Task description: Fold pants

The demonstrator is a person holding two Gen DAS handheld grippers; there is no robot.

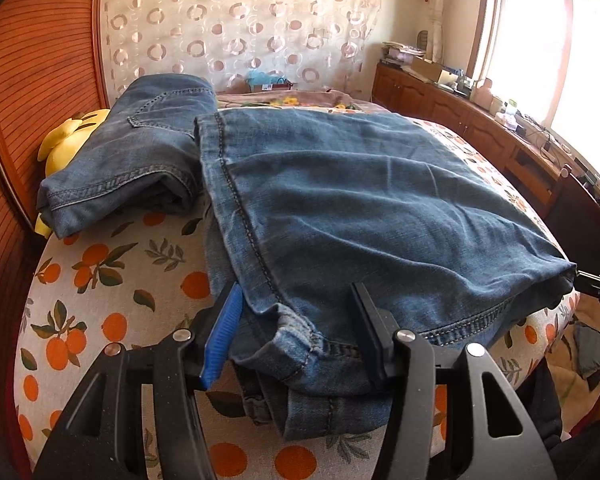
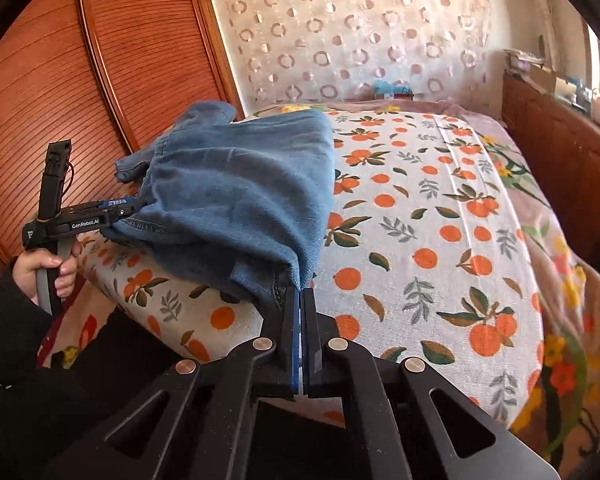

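Right wrist | jeans (image 2: 240, 200) lengthwise between grippers | right gripper (image 2: 301, 300) clamps corner | left gripper (image 1: 296, 320) agape astride corner

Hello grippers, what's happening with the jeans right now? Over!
Right gripper shut on jeans corner. Left gripper open, waistband corner between fingers. Second folded pair beside, touching. Nothing blocking.

My black matt plastic fingers (image 1: 374, 336) carry ribbed blue pads (image 1: 222, 336). The jeans (image 1: 360, 200) are soft faded denim, the wardrobe (image 2: 112, 60) glossy ribbed wood.
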